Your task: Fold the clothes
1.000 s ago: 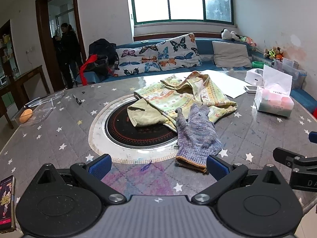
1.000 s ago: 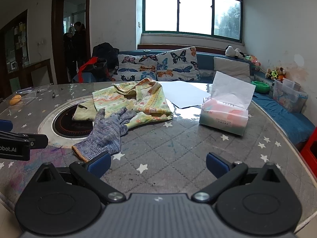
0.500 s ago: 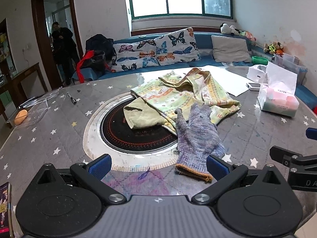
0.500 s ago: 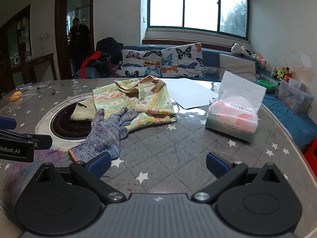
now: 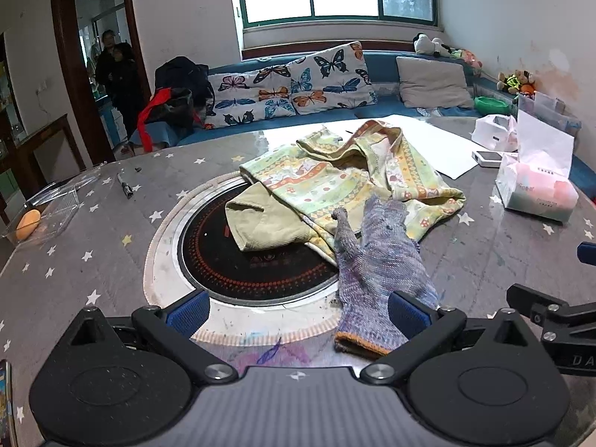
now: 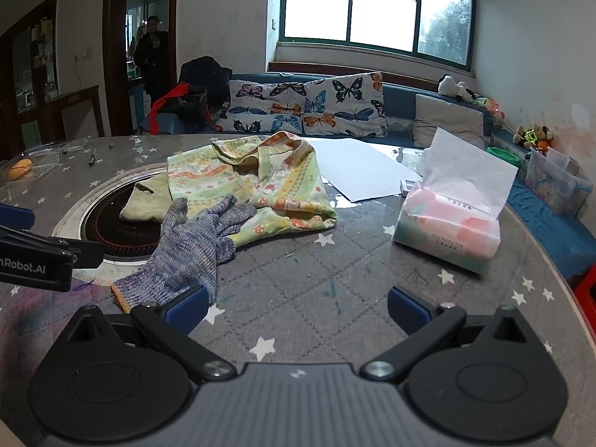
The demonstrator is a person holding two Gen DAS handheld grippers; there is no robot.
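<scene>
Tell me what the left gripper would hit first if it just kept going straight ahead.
Probably the knit glove: the left gripper is open, and the glove's cuff lies just ahead by its right-side finger. The patterned garment lies beyond. Depth is uncertain.

Phone [image 5: 4, 402]: cut off by frame's left edge. Knit glove [image 5: 376, 272]: cuff partly hidden behind gripper finger. Figures in doorway [image 5: 117, 74]: too small, faces unreadable. Tissue pack [image 6: 447, 231] lettering: illegible

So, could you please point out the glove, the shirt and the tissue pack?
glove [image 5: 383, 260]: left wrist view, on the palm.
shirt [image 5: 324, 182]: left wrist view, on the patterned body.
tissue pack [image 6: 447, 227]: right wrist view, on the front face.
</scene>
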